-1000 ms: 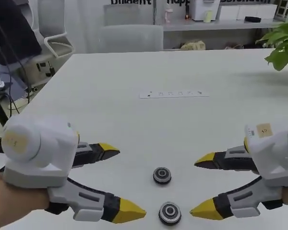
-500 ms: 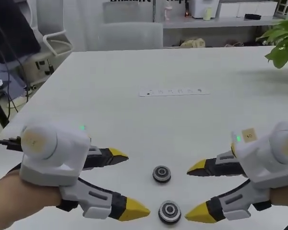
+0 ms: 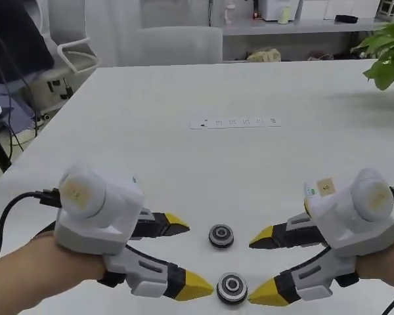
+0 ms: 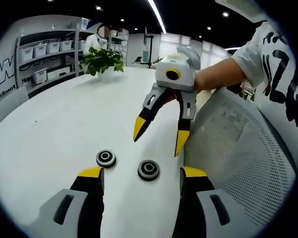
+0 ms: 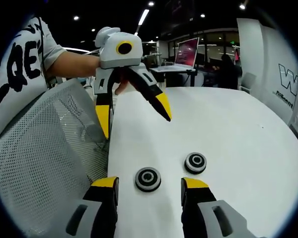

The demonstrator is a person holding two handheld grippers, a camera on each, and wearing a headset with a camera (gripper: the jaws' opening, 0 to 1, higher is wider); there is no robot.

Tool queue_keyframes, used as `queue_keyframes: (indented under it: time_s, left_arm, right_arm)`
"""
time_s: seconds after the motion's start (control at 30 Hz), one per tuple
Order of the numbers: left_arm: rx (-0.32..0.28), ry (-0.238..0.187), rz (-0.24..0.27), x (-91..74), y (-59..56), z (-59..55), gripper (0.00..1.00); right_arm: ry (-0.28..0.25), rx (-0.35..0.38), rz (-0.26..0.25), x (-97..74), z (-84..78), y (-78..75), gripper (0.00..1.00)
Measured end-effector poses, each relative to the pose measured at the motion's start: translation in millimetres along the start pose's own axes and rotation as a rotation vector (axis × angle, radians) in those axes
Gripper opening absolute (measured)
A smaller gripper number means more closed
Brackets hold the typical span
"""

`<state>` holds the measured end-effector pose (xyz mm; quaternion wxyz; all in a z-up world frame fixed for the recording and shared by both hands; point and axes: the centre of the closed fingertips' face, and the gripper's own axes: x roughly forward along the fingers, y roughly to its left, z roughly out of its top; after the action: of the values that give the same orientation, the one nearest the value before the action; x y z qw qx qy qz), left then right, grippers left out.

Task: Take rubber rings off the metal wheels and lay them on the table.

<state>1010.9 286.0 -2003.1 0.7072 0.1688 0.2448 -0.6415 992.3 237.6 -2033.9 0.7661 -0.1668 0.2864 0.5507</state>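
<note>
Two small metal wheels with black rubber rings lie flat near the front edge of the white table (image 3: 184,164): a far wheel (image 3: 221,235) (image 4: 106,158) (image 5: 195,162) and a near wheel (image 3: 232,289) (image 4: 148,169) (image 5: 148,179). My left gripper (image 3: 198,257) (image 4: 142,173) (image 5: 135,124) stands open just left of them, its yellow tips level with both wheels. Facing it from the right, my right gripper (image 3: 251,270) (image 5: 149,183) (image 4: 158,142) is open too. The near wheel sits just ahead of both grippers' jaws. Neither gripper touches a wheel or holds anything.
A flush power strip (image 3: 232,123) lies in the middle of the table. A green plant (image 3: 387,62) stands at the far right. A mesh chair (image 4: 238,148) is at the near table edge, and a grey chair (image 3: 177,46) at the far side.
Both grippers have closed in on the two wheels from either side, still open. The wheels have not moved. The head camera has tilted slightly.
</note>
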Motion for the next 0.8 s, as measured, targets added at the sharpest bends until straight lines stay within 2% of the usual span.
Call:
queue_keyframes:
  time_s: [0.17, 0.4, 0.53, 0.67, 0.8]
  left_arm:
    - [-0.007, 0.014, -0.025, 5.7, -3.5, -5.3, 0.56]
    - [-0.023, 0.034, -0.037, 14.2, -2.2, -13.4, 0.5]
    - [-0.016, 0.041, -0.035, 19.6, -2.1, -14.3, 0.49]
    - [-0.014, 0.043, -0.054, 26.9, -5.9, -11.8, 0.46]
    - [0.017, 0.065, -0.072, 33.9, -10.4, -13.2, 0.44]
  right_arm:
    - [0.005, 0.018, 0.006, 2.9, -4.8, -2.8, 0.47]
    - [0.021, 0.021, 0.012, 5.7, -9.9, -5.6, 0.45]
    - [0.037, 0.029, 0.033, 9.3, -14.5, -3.8, 0.44]
    - [0.039, 0.032, 0.04, 10.5, -15.3, -3.0, 0.44]
    - [0.038, 0.034, 0.039, 12.2, -16.2, -3.9, 0.44]
